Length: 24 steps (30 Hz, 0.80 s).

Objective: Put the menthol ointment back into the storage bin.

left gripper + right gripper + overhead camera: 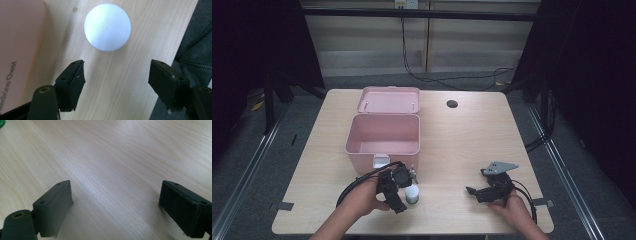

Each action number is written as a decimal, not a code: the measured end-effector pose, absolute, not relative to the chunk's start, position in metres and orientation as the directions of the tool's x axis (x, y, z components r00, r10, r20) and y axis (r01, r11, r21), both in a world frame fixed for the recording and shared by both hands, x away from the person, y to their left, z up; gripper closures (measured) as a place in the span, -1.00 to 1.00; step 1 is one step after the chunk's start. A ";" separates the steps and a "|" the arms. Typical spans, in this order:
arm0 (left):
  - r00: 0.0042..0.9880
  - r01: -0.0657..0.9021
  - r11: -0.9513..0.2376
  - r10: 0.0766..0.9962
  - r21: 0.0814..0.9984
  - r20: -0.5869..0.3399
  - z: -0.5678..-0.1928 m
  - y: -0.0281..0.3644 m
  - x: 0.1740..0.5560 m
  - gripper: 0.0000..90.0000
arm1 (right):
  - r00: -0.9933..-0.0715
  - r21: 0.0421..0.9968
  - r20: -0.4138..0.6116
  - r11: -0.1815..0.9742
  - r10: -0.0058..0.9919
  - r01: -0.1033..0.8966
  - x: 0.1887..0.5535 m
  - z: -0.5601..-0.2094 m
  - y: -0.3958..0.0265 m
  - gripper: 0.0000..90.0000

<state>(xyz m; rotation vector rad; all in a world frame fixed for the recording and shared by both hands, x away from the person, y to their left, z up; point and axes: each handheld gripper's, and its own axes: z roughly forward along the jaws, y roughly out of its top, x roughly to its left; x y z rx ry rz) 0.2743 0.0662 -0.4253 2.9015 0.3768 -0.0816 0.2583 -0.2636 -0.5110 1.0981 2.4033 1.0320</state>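
Currently, light wooden desk: open pink plastic medicine chest near the back-left looks empty. Small white-capped round bottle stands near the front edge, just beside the chest. Left claw apart, bottle ahead, untouched; centre over cap, then descend. Right claw apart, idle.

Both grippers are chunky black units. The left gripper has a round black housing on top and a black cable looping off to its side. The right gripper carries a grey three-cornered plate and trails its own black cable. Up close the fingers are blocky black pads with small screw holes. Forearms look bare, no sleeves.
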 end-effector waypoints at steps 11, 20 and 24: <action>0.961 0.271 -0.944 0.256 0.190 -0.102 -0.433 0.049 0.284 -0.26 | -0.661 0.718 0.021 0.449 0.750 0.532 0.258 -0.511 -0.264 -0.76; 0.957 0.284 -0.943 0.267 0.174 -0.116 -0.439 0.044 0.291 -0.13 | -0.661 0.718 0.021 0.448 0.750 0.532 0.258 -0.511 -0.264 -0.76; 0.953 0.298 -0.938 0.281 0.179 -0.117 -0.438 0.042 0.292 -0.04 | -0.661 0.718 0.021 0.448 0.750 0.532 0.258 -0.511 -0.264 -0.76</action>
